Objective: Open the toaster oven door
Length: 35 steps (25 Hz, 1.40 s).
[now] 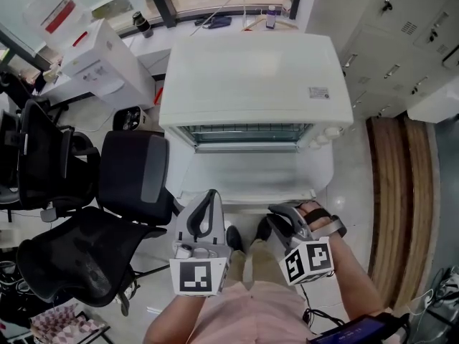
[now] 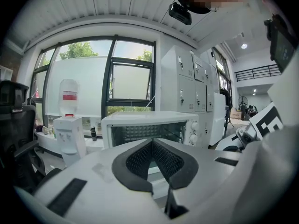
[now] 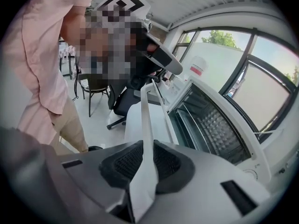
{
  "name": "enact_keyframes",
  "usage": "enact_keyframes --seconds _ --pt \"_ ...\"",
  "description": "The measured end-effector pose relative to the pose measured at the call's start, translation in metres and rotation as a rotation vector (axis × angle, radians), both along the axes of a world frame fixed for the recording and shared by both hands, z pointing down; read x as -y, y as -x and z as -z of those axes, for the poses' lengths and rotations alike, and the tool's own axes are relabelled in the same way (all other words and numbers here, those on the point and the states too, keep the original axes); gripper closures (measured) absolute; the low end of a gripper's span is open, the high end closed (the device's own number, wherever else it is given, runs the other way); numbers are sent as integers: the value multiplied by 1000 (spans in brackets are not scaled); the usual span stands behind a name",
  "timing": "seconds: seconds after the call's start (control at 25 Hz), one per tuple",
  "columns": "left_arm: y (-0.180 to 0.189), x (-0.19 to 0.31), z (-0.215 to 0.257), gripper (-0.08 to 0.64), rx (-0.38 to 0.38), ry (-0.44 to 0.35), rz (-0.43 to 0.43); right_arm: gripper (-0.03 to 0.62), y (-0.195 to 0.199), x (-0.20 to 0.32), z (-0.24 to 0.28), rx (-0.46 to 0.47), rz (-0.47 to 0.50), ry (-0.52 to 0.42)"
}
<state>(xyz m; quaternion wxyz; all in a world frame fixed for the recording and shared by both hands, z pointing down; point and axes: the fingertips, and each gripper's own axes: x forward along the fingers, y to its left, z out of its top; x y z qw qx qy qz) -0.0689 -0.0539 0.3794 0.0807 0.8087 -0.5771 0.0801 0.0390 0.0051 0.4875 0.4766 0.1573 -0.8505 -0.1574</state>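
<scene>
Toaster oven (image 1: 251, 77) stands directly ahead of the person with its door (image 1: 251, 174) dropped flat towards them, so the head view looks down on the white top, the wire rack in the open mouth and the door's inner face. That view puts the right gripper (image 1: 276, 212) at the door's near edge but does not settle what its jaws do. The right gripper view does: the jaws pinch the door's white handle (image 3: 145, 111), which runs as a thin bar between the black pads, and beyond it lies the open cavity (image 3: 210, 125) with its dimpled back wall. The left gripper (image 1: 209, 196) is also near the door's front edge, just left of the right one. Its own view shows the jaws pressed together at the tips with nothing between them. The same view faces the oven's front and shows two knobs (image 2: 192, 130) and a water dispenser (image 2: 69, 134) to the left. Two black office chairs (image 1: 133, 174) stand left of the person.
</scene>
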Motion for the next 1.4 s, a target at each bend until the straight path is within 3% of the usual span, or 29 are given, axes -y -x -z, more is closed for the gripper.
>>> enact_keyframes --seconds 0.32,0.64,1.16,1.28,1.4 --pt "-3 0 -9 546 -21 25 6 518 -2 -7 -11 -1 -20 -32" --pt "8 -7 -40 546 11 54 15 517 -1 -5 -6 26 -33 -76" --pt "15 0 -72 547 12 105 33 517 -2 -8 -10 43 -38 -76" --pt "13 0 -76 548 30 104 25 514 -5 -15 -7 119 -56 6" --pt "13 -2 -79 548 36 109 20 516 -9 -20 16 300 -131 127"
